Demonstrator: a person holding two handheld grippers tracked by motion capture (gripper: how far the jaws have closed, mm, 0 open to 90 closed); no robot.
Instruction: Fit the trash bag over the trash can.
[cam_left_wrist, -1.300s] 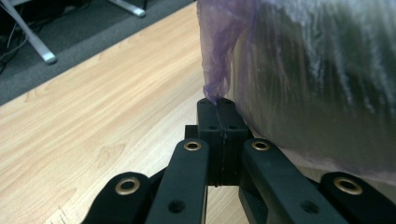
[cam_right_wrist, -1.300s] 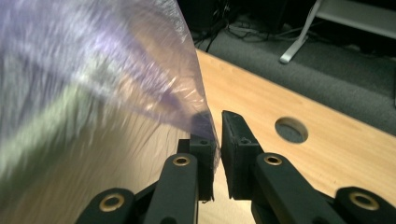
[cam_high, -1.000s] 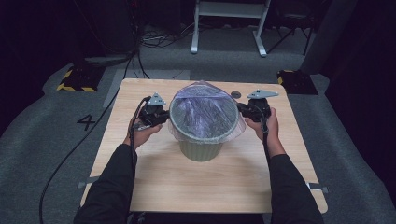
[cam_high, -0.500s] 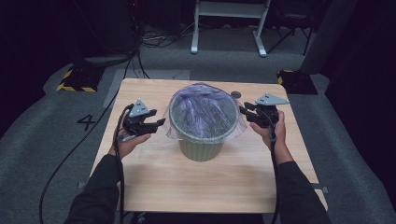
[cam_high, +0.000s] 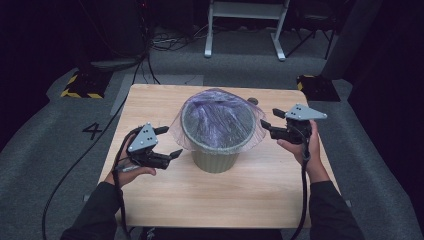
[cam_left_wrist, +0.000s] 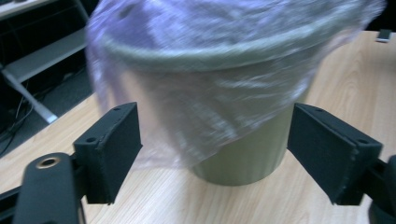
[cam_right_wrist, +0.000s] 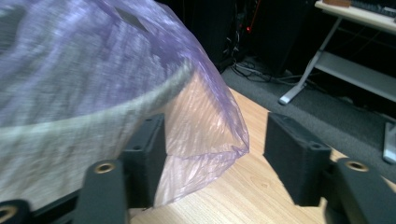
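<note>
An olive-green bin (cam_high: 216, 159) stands mid-table with a thin purple bag (cam_high: 219, 116) lining it and draped over its rim. My left gripper (cam_high: 171, 141) hovers just left of the bin, apart from it. Its jaws have just been opening and nothing lies between them. In the left gripper view the left gripper (cam_left_wrist: 219, 154) faces the bin (cam_left_wrist: 247, 158) and the hanging bag (cam_left_wrist: 210, 79). My right gripper (cam_high: 265, 127) is at the bin's right, by the bag's skirt. Its jaws have also just been opening. A loose flap of bag (cam_right_wrist: 201, 135) hangs between the jaws of my right gripper (cam_right_wrist: 219, 158), unpinched.
The wooden table (cam_high: 235, 200) has bare room in front of the bin and at both sides. A small dark object (cam_high: 253, 101) lies behind the bin. On the floor beyond are a white-legged stand (cam_high: 245, 30), cables and a yellow-striped box (cam_high: 80, 86).
Both grippers have let go of the bag at the bin's rim and opened. The left drew back toward the near left, the right moved out to the right.
</note>
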